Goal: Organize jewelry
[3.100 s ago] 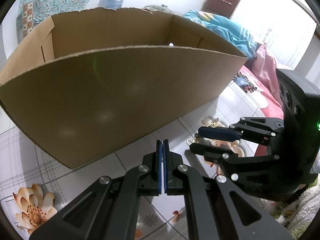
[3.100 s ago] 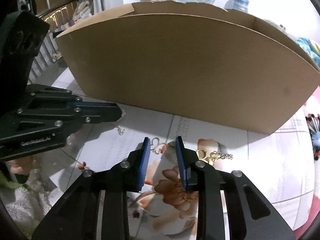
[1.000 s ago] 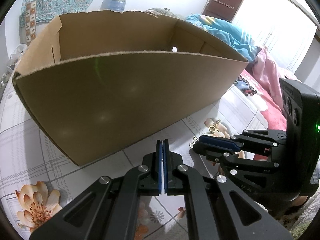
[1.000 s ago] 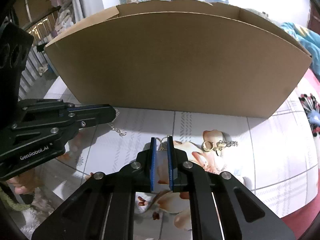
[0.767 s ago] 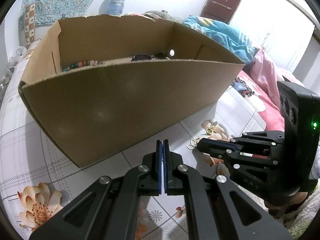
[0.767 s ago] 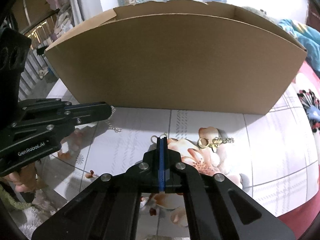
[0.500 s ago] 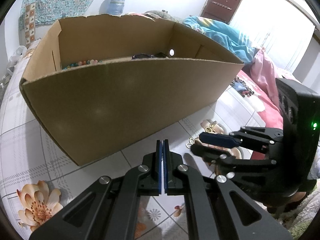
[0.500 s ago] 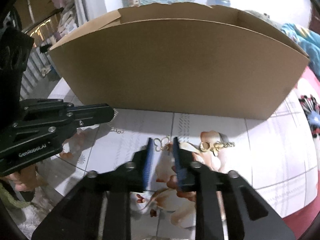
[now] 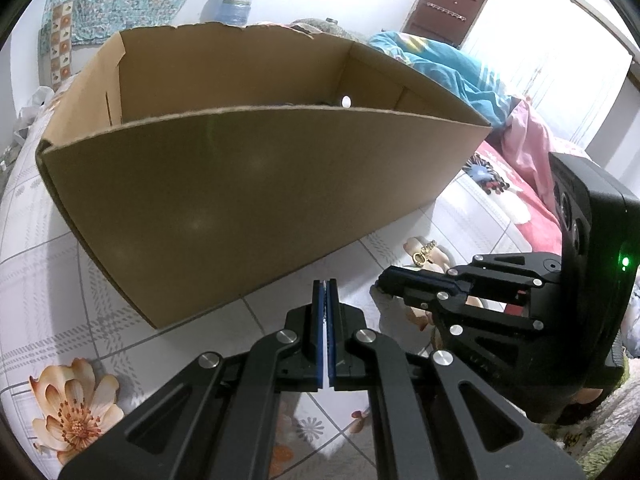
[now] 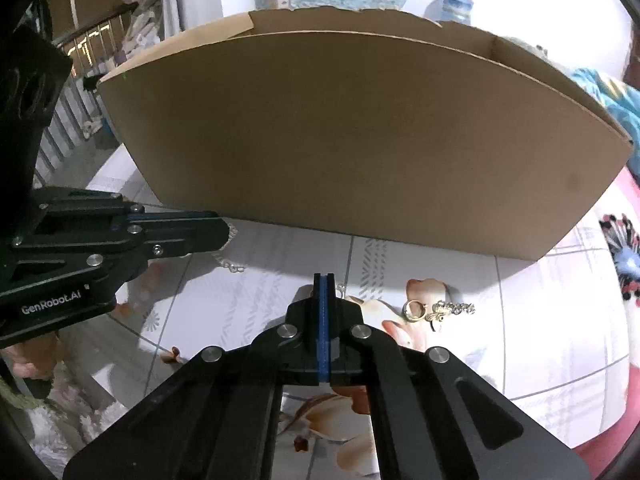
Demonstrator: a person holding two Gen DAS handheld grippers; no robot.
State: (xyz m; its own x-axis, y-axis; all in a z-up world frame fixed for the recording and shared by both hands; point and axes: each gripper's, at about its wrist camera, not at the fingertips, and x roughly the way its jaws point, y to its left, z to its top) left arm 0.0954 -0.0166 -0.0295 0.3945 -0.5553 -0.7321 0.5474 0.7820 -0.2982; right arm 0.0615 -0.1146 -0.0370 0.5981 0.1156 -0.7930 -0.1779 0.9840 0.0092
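Plainly, the biggest thing here is also the biggest obstacle: the cardboard box (image 9: 256, 208) stands tall on the flower-printed cloth (image 9: 48, 264), its near wall rising right in front of both tools. Judging by the task, the jewelry goes over that wall, and any lift that is too shallow would knock a piece against the rim and drop it back outside, or nudge the light box along the slippery cloth.

The left tool (image 9: 325, 332) has its blue pads pressed together with nothing visible between them. It sits close beside the right tool (image 10: 324, 322), so a careless swing could make the two collide.

The right tool is also pressed fully together, low over the cloth. A small gold wire earring (image 10: 340, 289) peeks out just beside its tip; whether the pads actually pinch it cannot be told. If they have closed beside it rather than on it, the tool would rise empty, and a thin wire can easily slide out of flat pads.

The gold ring with its short chain (image 10: 436, 309) lies near, to the right on a printed flower, where it is easy to overlook. A thin silver chain (image 10: 230, 264) lies by the left tool's tip and could be dragged or snagged.
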